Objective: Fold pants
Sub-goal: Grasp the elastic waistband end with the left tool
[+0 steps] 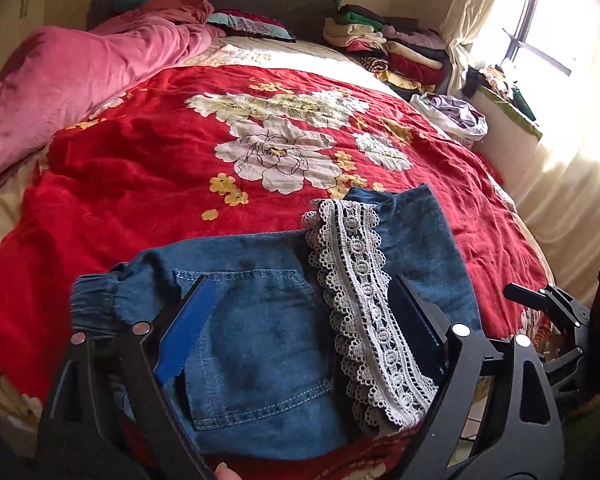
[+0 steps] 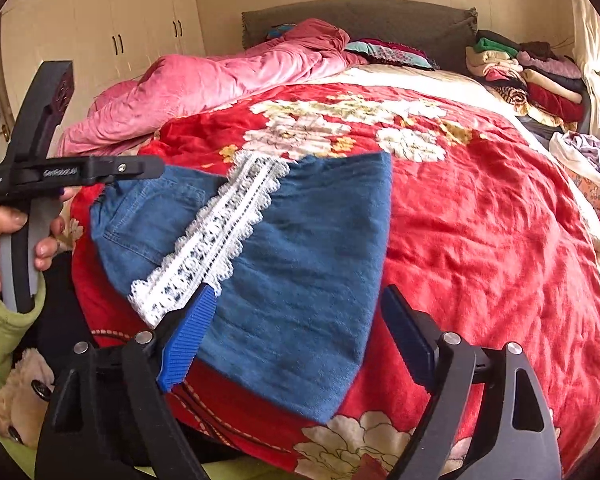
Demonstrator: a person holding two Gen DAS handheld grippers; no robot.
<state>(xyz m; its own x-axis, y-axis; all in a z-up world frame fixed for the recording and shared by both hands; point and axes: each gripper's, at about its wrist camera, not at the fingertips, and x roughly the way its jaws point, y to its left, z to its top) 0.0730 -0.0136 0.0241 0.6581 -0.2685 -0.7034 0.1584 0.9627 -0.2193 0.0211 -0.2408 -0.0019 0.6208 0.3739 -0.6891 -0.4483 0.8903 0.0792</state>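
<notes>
Blue denim pants [image 1: 260,340] lie folded over on the red floral bedspread [image 1: 160,160], with a back pocket up and a grey lace strip [image 1: 360,312] across them. My left gripper [image 1: 300,320] is open just above the pants, its fingers either side of the pocket and lace. In the right wrist view the pants [image 2: 300,260] lie as a folded bundle with the white lace [image 2: 220,232] running diagonally. My right gripper [image 2: 296,320] is open over the near edge of the pants, holding nothing. The left gripper's body [image 2: 60,176] shows at the left, held by a hand.
A pink quilt [image 1: 72,72] is heaped at the far left of the bed. Stacks of folded clothes [image 1: 388,48] sit at the far right by the headboard. A bag of clothes [image 1: 452,116] stands beside the bed near the curtained window. Wardrobes [image 2: 112,32] line the far wall.
</notes>
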